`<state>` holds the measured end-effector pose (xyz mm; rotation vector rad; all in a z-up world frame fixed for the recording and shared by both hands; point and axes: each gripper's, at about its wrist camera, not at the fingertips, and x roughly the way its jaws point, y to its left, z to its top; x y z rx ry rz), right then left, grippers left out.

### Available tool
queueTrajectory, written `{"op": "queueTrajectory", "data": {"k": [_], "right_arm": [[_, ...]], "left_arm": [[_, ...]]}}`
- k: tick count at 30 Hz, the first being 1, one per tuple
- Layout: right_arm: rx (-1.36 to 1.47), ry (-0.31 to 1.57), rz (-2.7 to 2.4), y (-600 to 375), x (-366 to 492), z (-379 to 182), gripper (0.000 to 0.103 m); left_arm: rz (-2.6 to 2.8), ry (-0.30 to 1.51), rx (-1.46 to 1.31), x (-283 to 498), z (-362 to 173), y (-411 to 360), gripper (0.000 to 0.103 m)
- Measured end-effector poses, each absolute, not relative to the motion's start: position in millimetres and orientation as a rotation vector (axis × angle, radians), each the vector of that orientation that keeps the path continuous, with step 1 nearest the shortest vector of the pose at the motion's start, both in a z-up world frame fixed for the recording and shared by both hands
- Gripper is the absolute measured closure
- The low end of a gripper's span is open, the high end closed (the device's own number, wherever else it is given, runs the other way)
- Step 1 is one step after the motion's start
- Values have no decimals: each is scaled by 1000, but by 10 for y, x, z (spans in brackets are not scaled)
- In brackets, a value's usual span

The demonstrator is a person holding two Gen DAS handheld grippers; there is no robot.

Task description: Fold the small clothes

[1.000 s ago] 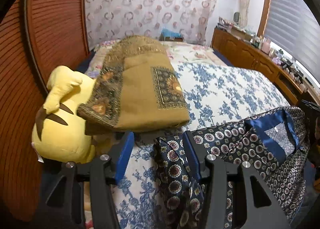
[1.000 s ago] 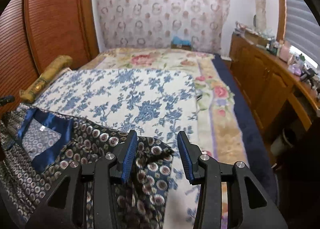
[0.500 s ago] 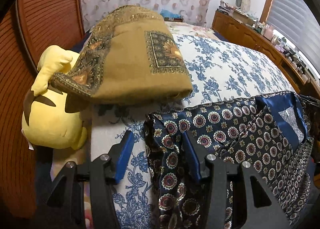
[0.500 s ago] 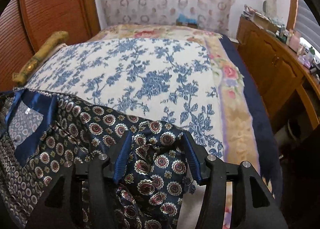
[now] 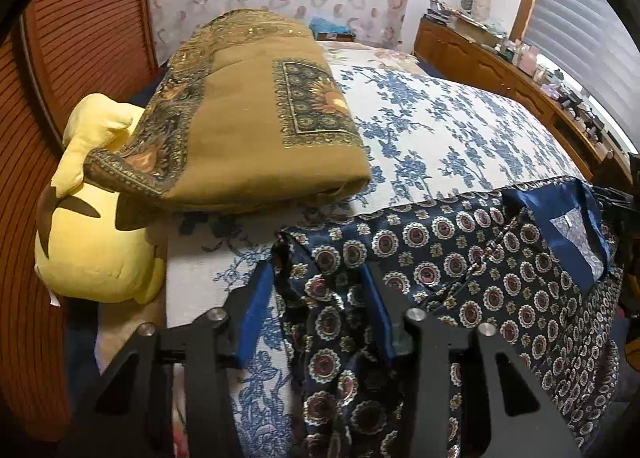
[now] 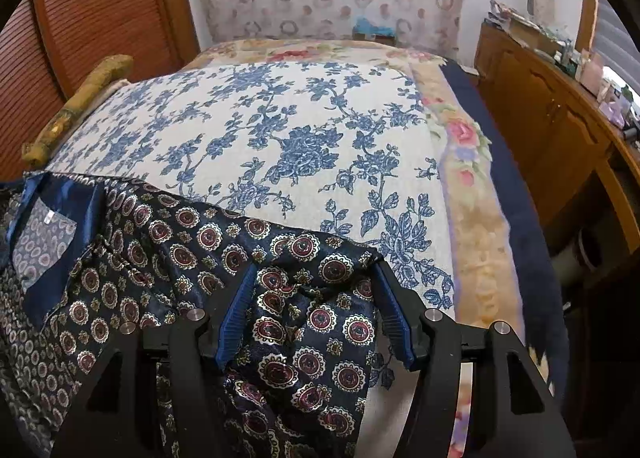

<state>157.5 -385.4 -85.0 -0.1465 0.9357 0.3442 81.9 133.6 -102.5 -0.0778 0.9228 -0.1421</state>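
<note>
Where the bed fills both views under a white cover printed with blue flowers, edged along its right side by a beige rose-patterned blanket. Against the left edge, beside the slatted wooden wall, a folded mustard-brown blanket with ornate dark borders, its left end overhanging a yellow plush toy with brown markings. Across the near edge of the bed, spread flat, a small navy satin garment patterned with red-and-white medallions, plain blue collar facing up near its middle, both side ends bunched and draped over the near edge. Along the right-hand wall, a wooden dresser cluttered on top. At the garment's left end, the left claw, blue pads either side of the gathered cloth, jaws closing, right pad against the fabric, left pad not clearly touching. At the garment's right end, the right claw, jaws opening, bunched cloth lying loose between the pads, released.
</note>
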Motion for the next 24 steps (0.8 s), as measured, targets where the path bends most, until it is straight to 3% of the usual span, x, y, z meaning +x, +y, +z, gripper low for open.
{"op": "queueTrajectory", "data": {"k": [14, 17, 19, 21, 24], "right_arm": [[-150, 961, 331, -3915, 1717, -848, 40], [-166, 951, 372, -3878, 1672, -844, 59], [-198, 941, 425, -3811, 1611, -837, 82], [-201, 945, 459, -3776, 1577, -832, 90], [-210, 923, 476, -3743, 1504, -783, 97]], "left_arm": [[-139, 931, -74, 884, -1025, 1335, 61], [-162, 923, -77, 875, -1022, 1309, 74], [-164, 915, -77, 865, -1020, 1302, 86], [-181, 907, -86, 847, -1008, 1298, 99], [-188, 864, -92, 775, -911, 1269, 103]]}}
